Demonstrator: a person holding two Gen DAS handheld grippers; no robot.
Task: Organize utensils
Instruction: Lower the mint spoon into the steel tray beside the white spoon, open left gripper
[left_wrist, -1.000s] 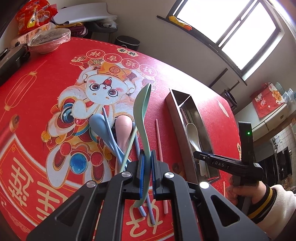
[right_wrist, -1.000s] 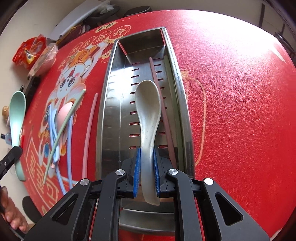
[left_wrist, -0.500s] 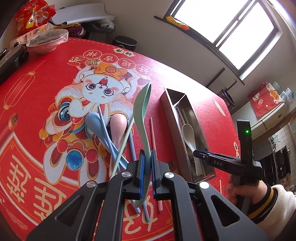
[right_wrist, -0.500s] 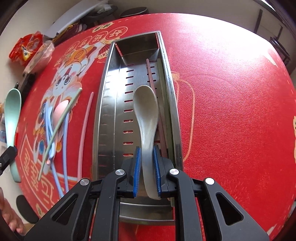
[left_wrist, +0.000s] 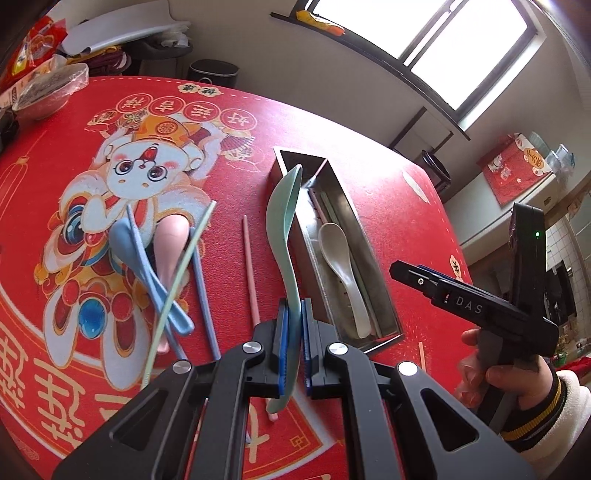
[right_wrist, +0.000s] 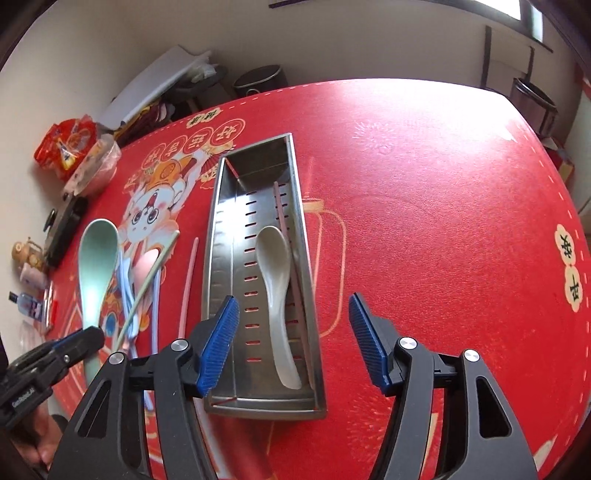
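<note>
My left gripper (left_wrist: 292, 332) is shut on a mint green spoon (left_wrist: 282, 229) and holds it above the mat, just left of the steel utensil tray (left_wrist: 301, 218). My right gripper (right_wrist: 293, 321) is open and empty, raised over the near end of the tray (right_wrist: 218, 236). A white spoon (right_wrist: 275, 284) lies loose in the tray beside a dark pink chopstick (right_wrist: 280, 210). On the mat left of the tray lie a blue spoon (left_wrist: 127, 245), a pink spoon (left_wrist: 170, 240), blue chopsticks (left_wrist: 199, 280), a green chopstick (left_wrist: 177, 284) and a pink chopstick (left_wrist: 249, 266).
The red printed mat (right_wrist: 424, 221) covers the round table. A covered bowl (left_wrist: 48, 92) and snack bags (right_wrist: 66, 144) sit at the far left edge. A black device (right_wrist: 64, 225) and small bottles (right_wrist: 29, 266) lie at the left edge.
My right gripper opened, let the white spoon drop into the tray and pulled back upward. My left gripper carried the green spoon right, toward the tray.
</note>
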